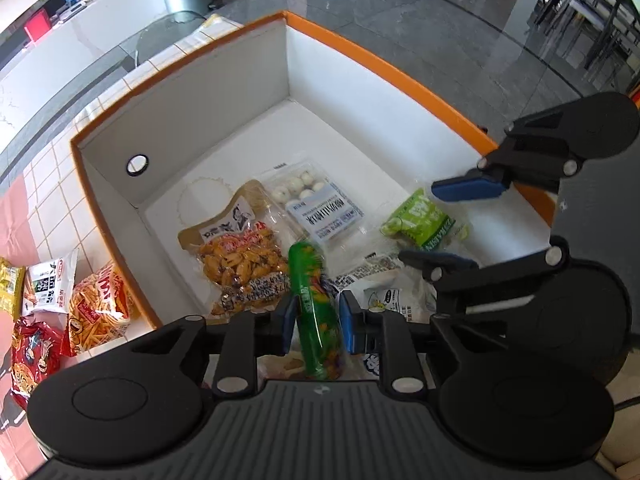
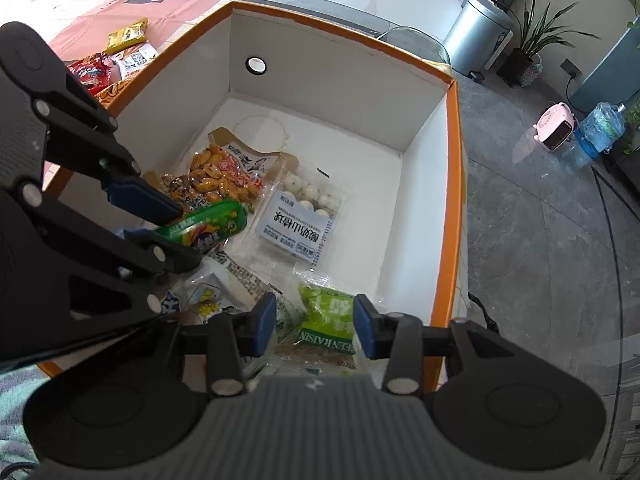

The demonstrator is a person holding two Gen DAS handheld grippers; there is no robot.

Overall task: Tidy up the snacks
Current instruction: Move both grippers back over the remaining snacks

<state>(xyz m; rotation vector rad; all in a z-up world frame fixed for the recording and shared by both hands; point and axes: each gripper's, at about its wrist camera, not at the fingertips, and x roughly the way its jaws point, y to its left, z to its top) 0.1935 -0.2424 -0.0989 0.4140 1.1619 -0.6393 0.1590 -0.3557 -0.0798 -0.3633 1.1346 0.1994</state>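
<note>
A white box with an orange rim [image 1: 380, 60] [image 2: 454, 200] holds several snacks. My left gripper [image 1: 319, 322] [image 2: 176, 226] is shut on a green candy tube [image 1: 316, 304] [image 2: 216, 220], low over the box's near side. My right gripper [image 2: 315, 326] [image 1: 454, 226] stands open, with a green raisin packet [image 2: 328, 316] [image 1: 424, 220] lying on the box floor between its fingers. A bag of orange beans [image 1: 240, 256] [image 2: 220, 172], a clear pack of white balls [image 1: 316, 208] [image 2: 304, 216] and a white cartoon packet [image 1: 384, 296] [image 2: 208, 296] also lie inside.
Outside the box on the tiled table lie a fries bag [image 1: 96, 312], a red bag [image 1: 32, 356] [image 2: 88, 70], a white packet [image 1: 52, 284] [image 2: 134, 58] and a yellow packet [image 1: 10, 288] [image 2: 128, 36]. A metal bin [image 2: 476, 36] stands beyond on the grey floor.
</note>
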